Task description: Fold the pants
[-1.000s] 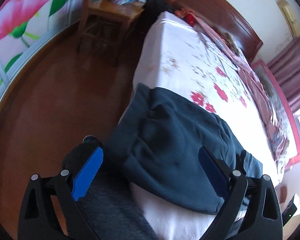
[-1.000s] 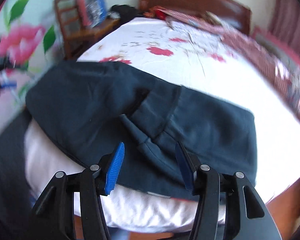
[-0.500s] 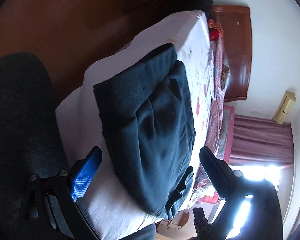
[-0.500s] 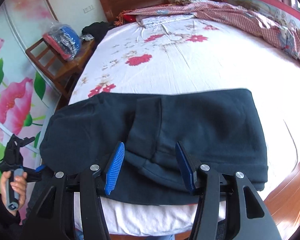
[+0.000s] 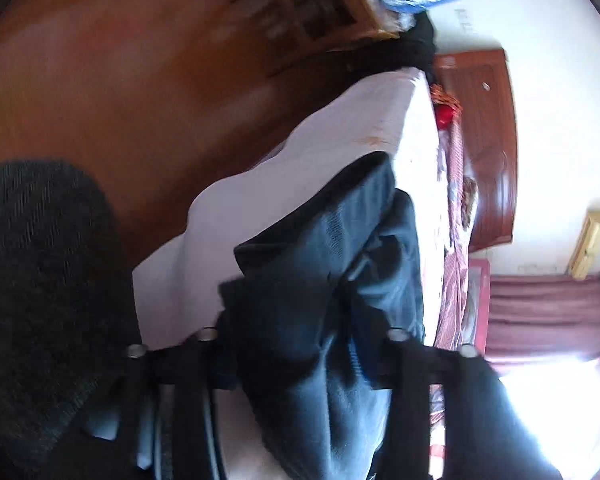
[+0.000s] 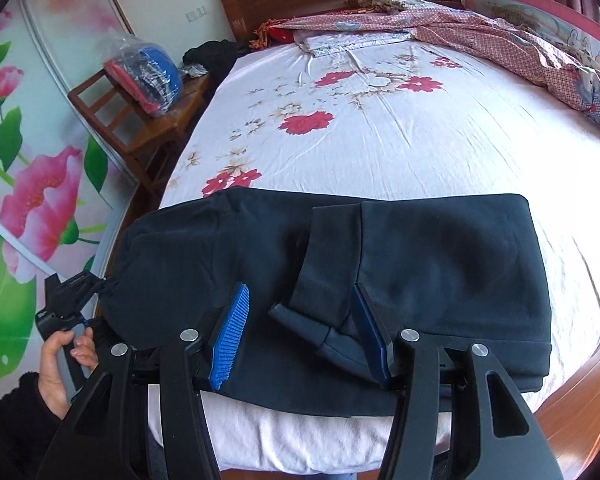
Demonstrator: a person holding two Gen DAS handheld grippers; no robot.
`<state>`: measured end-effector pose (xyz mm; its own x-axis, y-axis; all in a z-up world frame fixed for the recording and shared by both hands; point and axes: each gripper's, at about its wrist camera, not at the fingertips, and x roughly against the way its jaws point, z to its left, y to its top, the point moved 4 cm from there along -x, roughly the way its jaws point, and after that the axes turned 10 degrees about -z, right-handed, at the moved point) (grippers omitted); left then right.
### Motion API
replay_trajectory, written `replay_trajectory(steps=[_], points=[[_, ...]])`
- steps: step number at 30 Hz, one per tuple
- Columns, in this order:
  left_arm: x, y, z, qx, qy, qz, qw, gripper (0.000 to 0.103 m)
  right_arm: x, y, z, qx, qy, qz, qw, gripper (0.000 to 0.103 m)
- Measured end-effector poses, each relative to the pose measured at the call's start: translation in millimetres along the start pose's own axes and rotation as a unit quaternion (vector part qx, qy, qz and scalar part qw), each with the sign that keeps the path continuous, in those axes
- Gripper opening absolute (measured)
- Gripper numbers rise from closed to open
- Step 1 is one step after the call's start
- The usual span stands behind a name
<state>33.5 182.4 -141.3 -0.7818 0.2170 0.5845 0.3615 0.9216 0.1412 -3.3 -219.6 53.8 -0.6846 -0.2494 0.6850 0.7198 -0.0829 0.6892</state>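
Pants [image 6: 380, 276], dark and already folded into a wide band, lie across the near edge of the bed [image 6: 380, 140], with one end reaching the bed's left corner. The left gripper [image 5: 296, 356] has that end bunched between its fingers, apparently closed on the cloth, though blur hides the pads; in the right wrist view it shows at the corner, held in the person's hand [image 6: 66, 364]. I judge this grip is meant to carry the end over for the next fold. The right gripper [image 6: 300, 336] stands open above the near middle of the pants, its blue pads [image 6: 230, 340] either side of a cuff [image 6: 320, 288] that lies on top, gripping nothing; it seems placed to steady or pinch there. Against half a second earlier, the left gripper was open and short of the cloth; now the cloth fills its gap. The right gripper has hardly shifted, and the pants lie as before. A chair [image 6: 136, 120] with a bag [image 6: 144, 72] stands beside the bed.
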Motion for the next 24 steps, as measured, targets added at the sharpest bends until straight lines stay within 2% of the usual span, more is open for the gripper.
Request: replay_trajectory(steps=[4,7,11,13,15,17,20,24], points=[[22,0,-23,-0.064,0.02,-0.026,0.9974,0.025,2,-11,-6,-0.014,0.007,0.005,1.0,0.052],[44,-1,-59,-0.118,-0.004,-0.048,0.9918,0.025,2,-19,-25,-0.044,-0.008,0.002,0.999,0.052],[62,-23,-123,-0.211,-0.043,-0.065,0.9745,0.025,2,-35,-69,-0.149,-0.02,0.002,0.989,0.052],[69,-39,-159,-0.265,-0.07,-0.059,0.9599,0.025,7,-43,-88,-0.189,-0.026,-0.004,0.982,0.052],[71,-65,-194,-0.317,-0.103,-0.046,0.9418,0.025,15,-49,-105,-0.217,-0.028,-0.016,0.976,0.052],[70,-89,-221,-0.352,-0.131,-0.033,0.9263,0.025,26,-53,-121,-0.236,-0.032,-0.031,0.971,0.052],[72,-135,-258,-0.401,-0.178,-0.007,0.8988,0.024,43,-59,-144,-0.263,-0.037,-0.053,0.963,0.052],[60,-199,-295,-0.45,-0.22,0.036,0.8649,0.024,64,-73,-176,-0.301,-0.049,-0.077,0.949,0.052]])
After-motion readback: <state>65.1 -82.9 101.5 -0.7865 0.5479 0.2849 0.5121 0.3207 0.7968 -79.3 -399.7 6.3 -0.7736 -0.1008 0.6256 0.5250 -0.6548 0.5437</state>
